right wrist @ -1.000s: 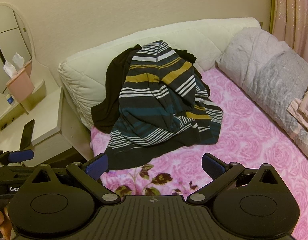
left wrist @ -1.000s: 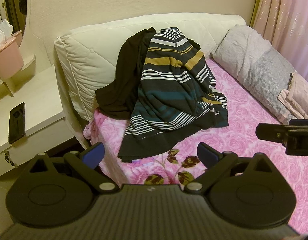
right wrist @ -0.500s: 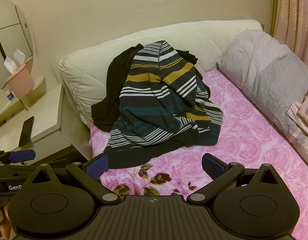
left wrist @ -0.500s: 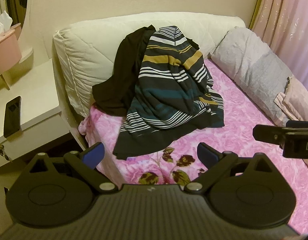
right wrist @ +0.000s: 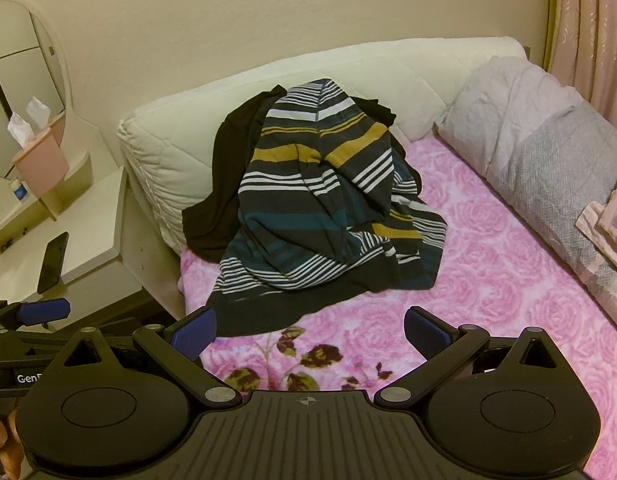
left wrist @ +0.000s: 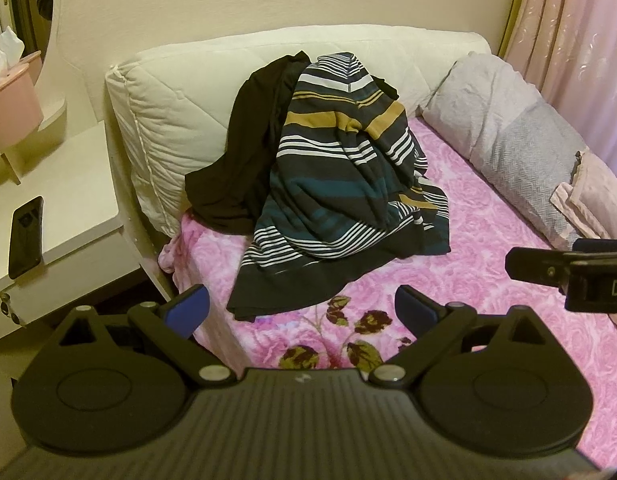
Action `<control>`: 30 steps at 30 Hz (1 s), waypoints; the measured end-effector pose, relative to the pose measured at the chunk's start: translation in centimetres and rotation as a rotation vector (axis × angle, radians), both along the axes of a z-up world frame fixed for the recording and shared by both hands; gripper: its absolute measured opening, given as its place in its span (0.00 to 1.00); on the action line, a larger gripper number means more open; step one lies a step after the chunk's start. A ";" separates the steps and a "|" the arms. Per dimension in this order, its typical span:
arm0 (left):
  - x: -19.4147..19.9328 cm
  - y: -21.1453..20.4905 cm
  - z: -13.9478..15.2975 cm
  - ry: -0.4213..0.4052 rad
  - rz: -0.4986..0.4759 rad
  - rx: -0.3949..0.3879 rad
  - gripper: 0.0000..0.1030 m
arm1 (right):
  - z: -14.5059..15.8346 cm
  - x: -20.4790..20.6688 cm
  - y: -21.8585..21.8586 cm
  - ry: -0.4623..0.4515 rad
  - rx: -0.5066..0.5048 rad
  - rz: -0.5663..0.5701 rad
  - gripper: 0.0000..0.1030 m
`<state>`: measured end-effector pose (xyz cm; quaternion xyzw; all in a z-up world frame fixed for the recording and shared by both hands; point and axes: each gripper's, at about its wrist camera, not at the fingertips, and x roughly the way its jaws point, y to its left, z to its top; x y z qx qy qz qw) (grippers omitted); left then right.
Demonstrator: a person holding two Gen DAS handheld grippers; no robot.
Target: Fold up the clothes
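In the left wrist view, a striped garment (left wrist: 340, 200) lies in a rumpled heap on the pink floral bedspread (left wrist: 488, 248), its upper part propped against the cream headboard cushion (left wrist: 176, 120); it is dark with white, mustard and teal bands, and its plain dark hem spreads toward the camera. A black garment (left wrist: 244, 152) is tucked under it on the left, draped against the same cushion. The left gripper (left wrist: 301, 308) hangs above the near edge of the bed with its blue-padded jaws spread wide and nothing between them, apart from the clothes. At the left edge a pink tissue box (left wrist: 8, 108) holds white tissues, and a dark phone (left wrist: 26, 236) lies flat on the white nightstand (left wrist: 68, 184). In the right wrist view, the striped garment (right wrist: 328, 216) sits in the same heap over the black garment (right wrist: 224, 184), with a grey pillow (right wrist: 540, 160) further right. The right gripper (right wrist: 310, 332) is likewise wide open and empty, short of the hem. The pink tissue box (right wrist: 40, 160) stands on the shelf with tissues poking up.
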<state>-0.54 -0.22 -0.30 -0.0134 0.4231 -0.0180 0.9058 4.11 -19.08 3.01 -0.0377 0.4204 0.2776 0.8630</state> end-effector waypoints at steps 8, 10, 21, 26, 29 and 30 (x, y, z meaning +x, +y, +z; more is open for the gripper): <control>0.4 -0.4 -0.6 0.028 0.013 -0.002 0.95 | -0.6 0.2 -1.1 -0.001 -0.021 0.005 1.00; 0.3 -0.7 -0.9 0.037 0.016 0.007 0.94 | -0.9 0.2 -1.8 -0.004 -0.033 0.003 1.00; 1.7 -1.4 -1.1 -0.007 0.007 0.039 0.94 | -1.6 1.5 -6.4 -0.022 -0.025 0.039 1.00; 5.9 -0.3 -1.5 -0.035 -0.036 0.106 0.95 | -2.3 5.0 -5.1 -0.039 -0.013 0.063 1.00; 9.9 0.5 -2.9 -0.048 -0.103 0.147 0.95 | -3.2 8.3 -2.9 -0.038 -0.012 0.084 1.00; 11.5 0.8 -3.5 -0.049 -0.126 0.157 0.95 | -3.6 9.6 -1.8 -0.036 -0.018 0.089 1.00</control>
